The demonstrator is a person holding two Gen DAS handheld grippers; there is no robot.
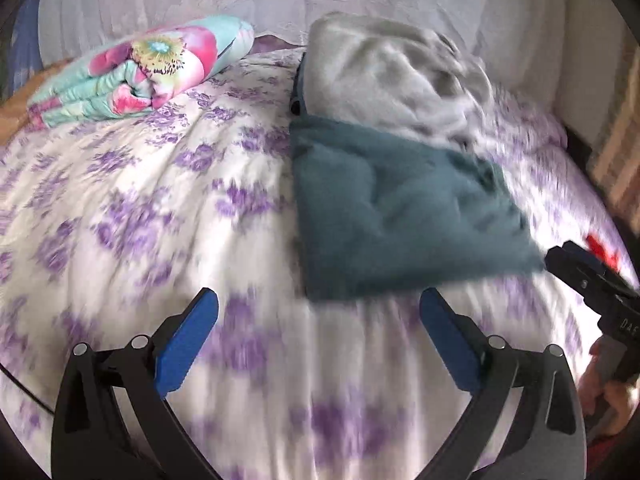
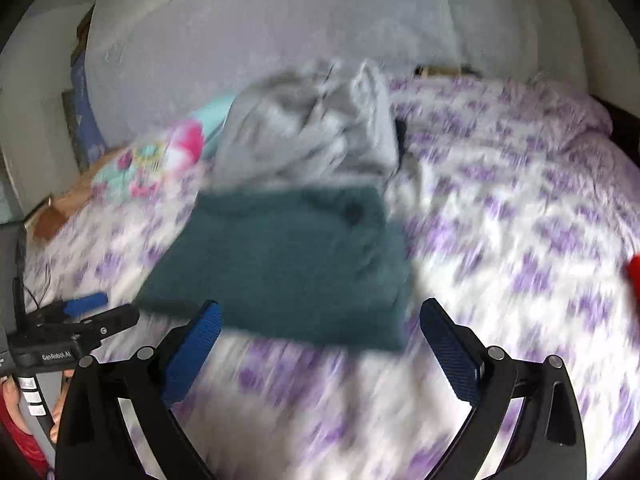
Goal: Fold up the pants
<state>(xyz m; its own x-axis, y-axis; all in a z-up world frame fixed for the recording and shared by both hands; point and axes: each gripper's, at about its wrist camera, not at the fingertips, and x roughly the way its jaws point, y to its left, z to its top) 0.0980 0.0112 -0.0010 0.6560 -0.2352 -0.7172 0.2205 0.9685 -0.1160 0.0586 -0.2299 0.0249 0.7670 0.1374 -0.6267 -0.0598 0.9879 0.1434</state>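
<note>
My left gripper (image 1: 318,336) sits lowest in its own view, blue fingers (image 1: 188,340) spread wide apart with nothing between them but the purple-flowered bedspread (image 1: 140,200). My right gripper (image 2: 320,344) is the same: fingers (image 2: 450,352) fully apart, empty, hovering over the bed just short of the near edge of the pants.

The teal pants (image 1: 400,208) lie flat on the bed as a compact, roughly rectangular bundle, just ahead of both grippers and touching neither. From here they look already folded down to a small packet; I judge the folding itself is done or nearly so, and both grippers have let go. Motion blur hides the finer creases, so I cannot tell how neat the edges are.

Behind the pants, touching their far edge, a crumpled grey garment (image 1: 392,72) is heaped up unfolded; if it belongs to the job, that is what remains. A floral folded blanket (image 1: 140,72) rests well apart at the far left, near the headboard
</note>
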